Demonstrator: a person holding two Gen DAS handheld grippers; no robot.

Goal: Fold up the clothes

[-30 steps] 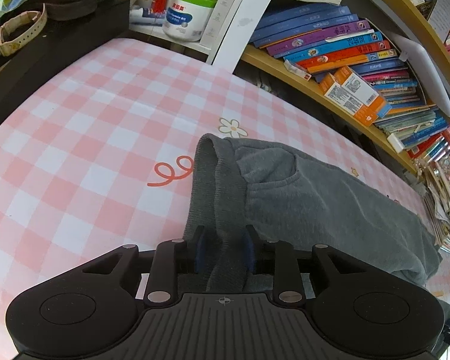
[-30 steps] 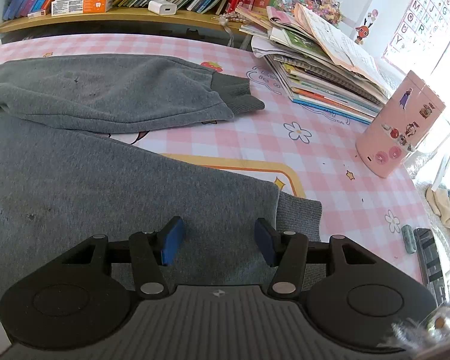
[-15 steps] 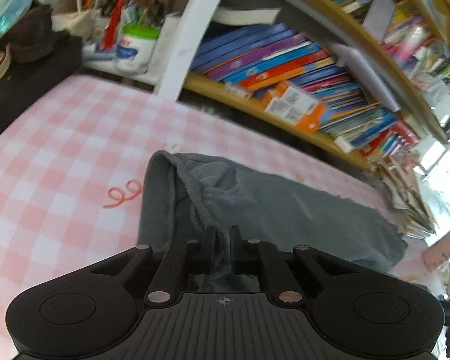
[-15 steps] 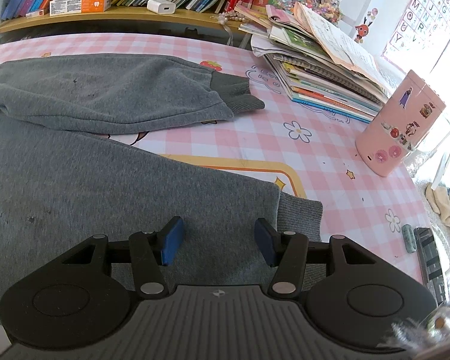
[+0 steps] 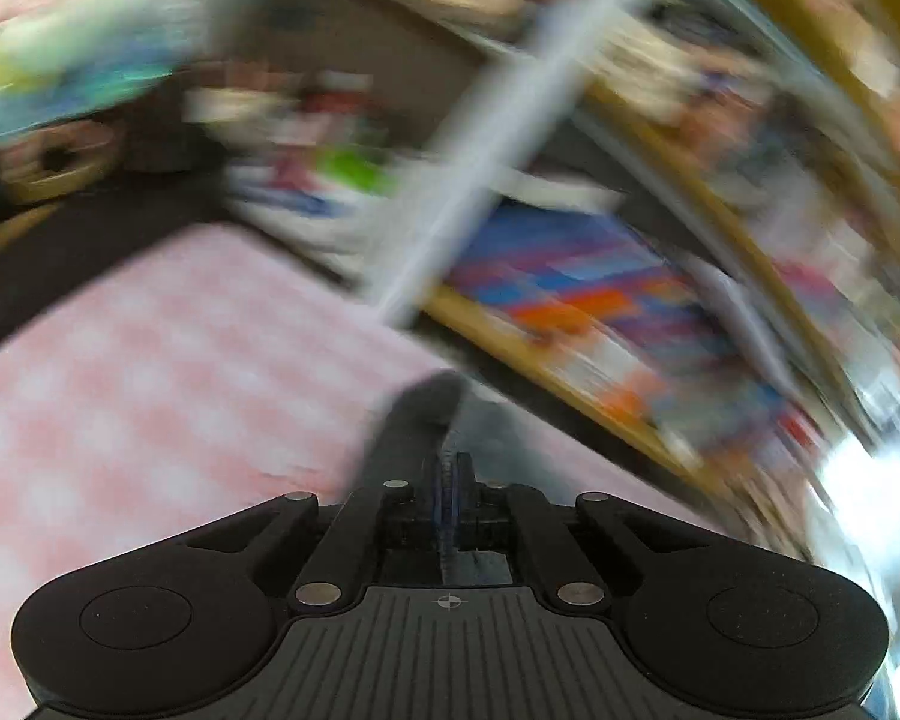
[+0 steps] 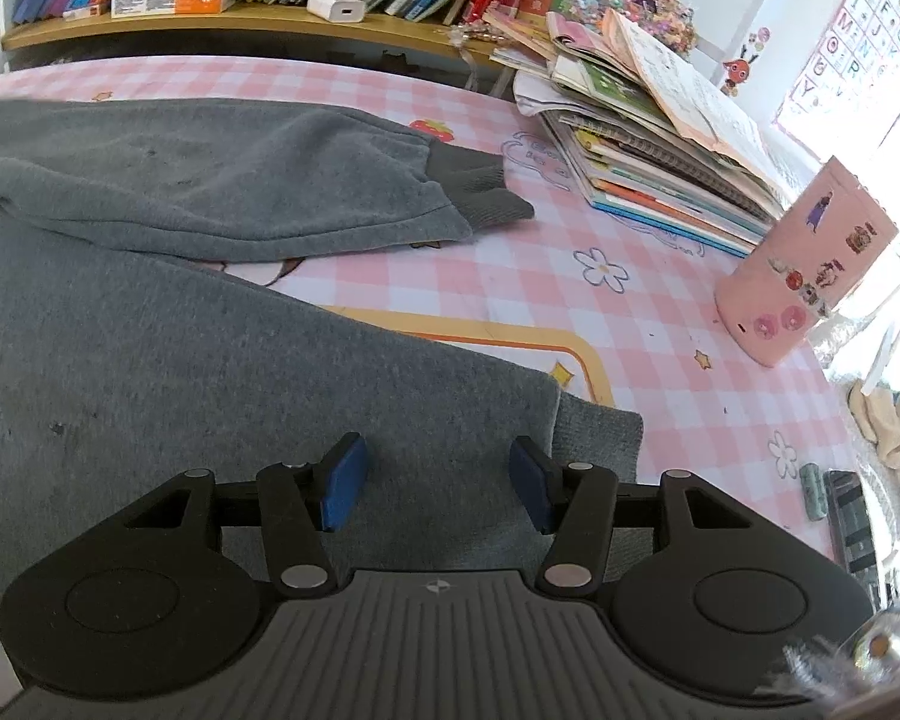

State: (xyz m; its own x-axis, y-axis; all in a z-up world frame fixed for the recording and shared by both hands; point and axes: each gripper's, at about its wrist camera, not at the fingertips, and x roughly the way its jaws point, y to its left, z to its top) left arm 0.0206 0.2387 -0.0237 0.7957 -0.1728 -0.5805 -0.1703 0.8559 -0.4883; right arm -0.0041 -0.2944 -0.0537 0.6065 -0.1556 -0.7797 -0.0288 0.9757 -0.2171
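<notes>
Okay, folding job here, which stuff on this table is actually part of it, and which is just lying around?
Part of the job:
- grey sweatpants
- left gripper, shut on their fabric
- right gripper, open over one leg

Lying about:
- stack of books
- pink cup
- white charger
- bookshelf

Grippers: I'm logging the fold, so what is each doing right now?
Left gripper: shut on grey trousers.
Right gripper: open over the trousers, gripping nothing.

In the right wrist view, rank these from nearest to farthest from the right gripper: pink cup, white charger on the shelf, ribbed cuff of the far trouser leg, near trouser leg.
From the right gripper:
1. near trouser leg, directly under the open jaws.
2. ribbed cuff, ahead, mid-table.
3. pink cup, far right; close to the cuff in range, a loose call.
4. white charger, on the back shelf.
</notes>
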